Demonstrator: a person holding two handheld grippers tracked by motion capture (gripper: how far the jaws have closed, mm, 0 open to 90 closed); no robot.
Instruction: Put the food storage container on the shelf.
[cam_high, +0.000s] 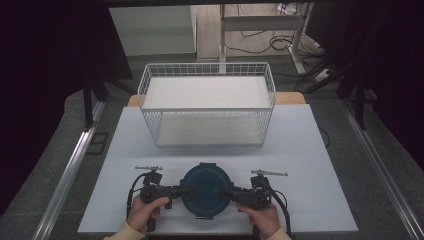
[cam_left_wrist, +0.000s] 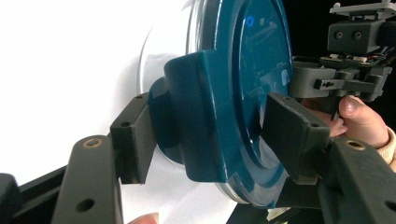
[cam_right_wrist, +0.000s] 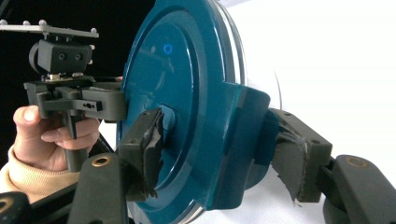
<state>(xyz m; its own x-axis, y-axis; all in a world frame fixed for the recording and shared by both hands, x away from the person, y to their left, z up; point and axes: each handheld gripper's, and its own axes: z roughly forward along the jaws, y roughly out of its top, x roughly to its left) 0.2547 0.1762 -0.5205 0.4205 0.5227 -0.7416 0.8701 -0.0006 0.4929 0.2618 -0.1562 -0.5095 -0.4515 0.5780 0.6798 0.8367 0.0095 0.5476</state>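
A round dark teal container (cam_high: 205, 190) with a lid and side clips lies flat near the table's front edge. My left gripper (cam_high: 182, 191) comes at it from the left, my right gripper (cam_high: 225, 192) from the right. In the left gripper view my left gripper (cam_left_wrist: 215, 135) is shut on the container's rim (cam_left_wrist: 224, 93), one pad under the clip and one on the lid. In the right gripper view my right gripper (cam_right_wrist: 219, 154) clamps the opposite clip (cam_right_wrist: 238, 140) the same way. Each gripper view also has the other hand and its gripper farther off.
A white wire basket (cam_high: 145, 82) with two shelves stands at the back of the white table (cam_high: 310, 165). Bare tabletop lies between it and the container. Beyond the table are desk legs and cables on the floor.
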